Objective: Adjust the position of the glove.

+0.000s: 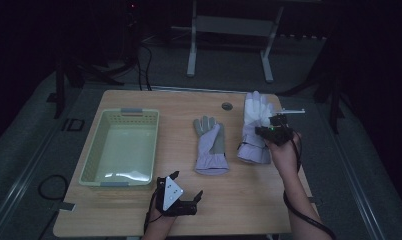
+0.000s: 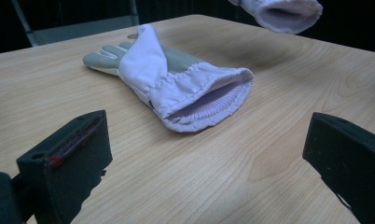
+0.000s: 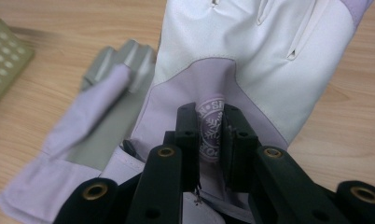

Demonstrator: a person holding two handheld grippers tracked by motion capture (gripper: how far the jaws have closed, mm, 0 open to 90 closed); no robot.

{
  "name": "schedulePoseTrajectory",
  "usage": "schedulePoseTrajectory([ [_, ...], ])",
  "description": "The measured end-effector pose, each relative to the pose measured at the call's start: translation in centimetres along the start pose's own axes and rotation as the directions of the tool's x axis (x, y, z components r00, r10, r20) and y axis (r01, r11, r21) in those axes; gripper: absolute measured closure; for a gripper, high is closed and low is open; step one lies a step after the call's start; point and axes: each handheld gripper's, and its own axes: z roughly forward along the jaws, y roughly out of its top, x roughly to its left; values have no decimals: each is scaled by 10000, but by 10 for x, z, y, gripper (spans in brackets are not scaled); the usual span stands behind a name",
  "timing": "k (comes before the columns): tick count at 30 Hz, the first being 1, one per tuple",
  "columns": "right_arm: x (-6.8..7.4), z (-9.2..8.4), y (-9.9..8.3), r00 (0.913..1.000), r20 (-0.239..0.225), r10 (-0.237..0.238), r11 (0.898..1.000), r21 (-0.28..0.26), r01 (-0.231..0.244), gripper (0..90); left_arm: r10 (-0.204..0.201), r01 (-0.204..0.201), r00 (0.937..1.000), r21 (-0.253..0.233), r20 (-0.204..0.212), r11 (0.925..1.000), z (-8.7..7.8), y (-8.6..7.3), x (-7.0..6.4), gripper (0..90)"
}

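Nearest the person, the left gripper (image 1: 185, 192) rested on the wooden table (image 1: 249, 200) with its jaws spread wide and empty. Farther off, the right gripper (image 3: 210, 140) pinched the white-and-lilac glove (image 3: 251, 60) at its round snowflake badge, lifted above the table's right side, beside a second glove (image 1: 211, 145) lying flat.

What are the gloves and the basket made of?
The two lilac-and-white gloves look like soft padded fabric with smooth, leather-like panels; the cuffs gather and wrinkle. The pale green basket looks like hard, slightly glossy plastic, with rows of moulded holes in its walls.
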Motion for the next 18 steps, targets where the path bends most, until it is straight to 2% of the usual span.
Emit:
schedulePoseTrajectory([
  [2,10,1,3,9999,-104,36,10000,-6,-36,788,11,-11,10000,8,-6,10000,0,0,0,10],
  [5,28,5,7,9991,-369,-226,9997,-5,226,788,-6,6,10000,4,4,10000,0,0,0,11],
  [6,40,8,9,9981,-492,-358,9994,-12,358,787,-6,5,10000,4,12,10000,0,0,0,10],
  [7,40,8,9,9981,-492,-358,9994,-12,358,787,-6,6,10000,0,15,10000,0,0,0,10],
  [9,55,13,11,9963,-758,-403,9992,5,405,787,-12,12,10000,8,50,10000,0,0,0,11],
  [10,55,13,11,9963,-758,-403,9992,5,405,787,-14,14,10000,13,72,10000,0,0,0,11],
  [12,64,16,11,9947,-943,-400,9991,64,407,786,2,-2,10000,-6,69,10000,0,0,0,10],
  [18,96,22,14,9927,-1006,-667,9967,385,708,786,-2,3,10000,-19,41,10000,-1,0,0,10],
])
